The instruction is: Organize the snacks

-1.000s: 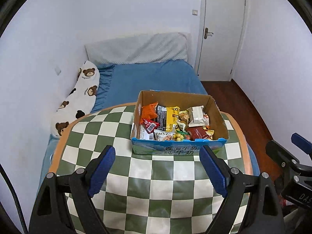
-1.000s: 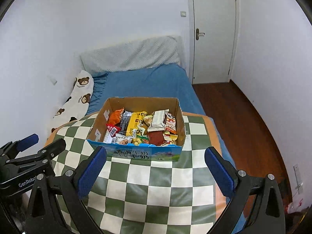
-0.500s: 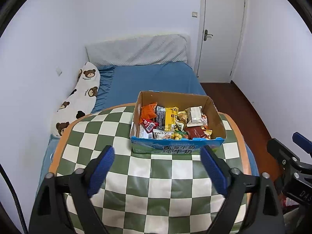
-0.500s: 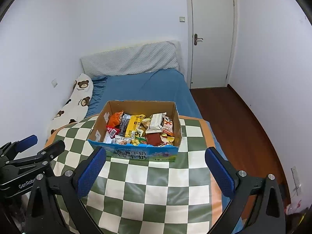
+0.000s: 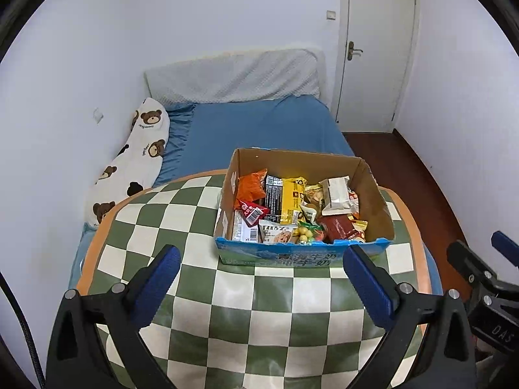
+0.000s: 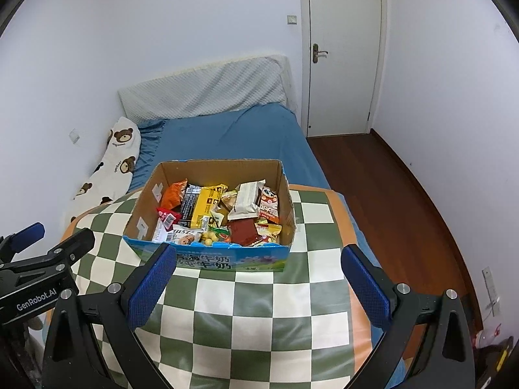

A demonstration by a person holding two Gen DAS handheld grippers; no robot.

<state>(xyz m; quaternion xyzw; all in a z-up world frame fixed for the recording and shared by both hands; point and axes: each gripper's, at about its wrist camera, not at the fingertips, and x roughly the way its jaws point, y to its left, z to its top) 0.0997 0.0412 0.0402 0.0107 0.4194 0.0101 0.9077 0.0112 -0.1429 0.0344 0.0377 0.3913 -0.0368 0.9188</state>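
A cardboard box (image 5: 298,162) with a blue printed front stands on the far half of a round table under a green-and-white checked cloth (image 5: 227,324). Several snack packets fill it, among them an orange bag (image 5: 251,186), a yellow packet (image 5: 292,201) and a white packet (image 5: 337,191). My left gripper (image 5: 259,259) hovers over the cloth just short of the box front; its jaws are opening and nothing is between them. The right wrist view shows the same box (image 6: 220,171) and cloth (image 6: 259,308). My right gripper (image 6: 258,256) is open and empty, also just short of the box.
Behind the table lies a bed with a blue sheet (image 5: 259,126), a bear-print pillow (image 5: 136,162) and a grey headboard cushion (image 5: 233,77). A white door (image 5: 376,48) is at the back right. Dark wooden floor (image 6: 389,194) runs along the right of the bed.
Both grippers have come down and forward toward the box, which now looks larger and nearer. The left jaws have spread a little wider.
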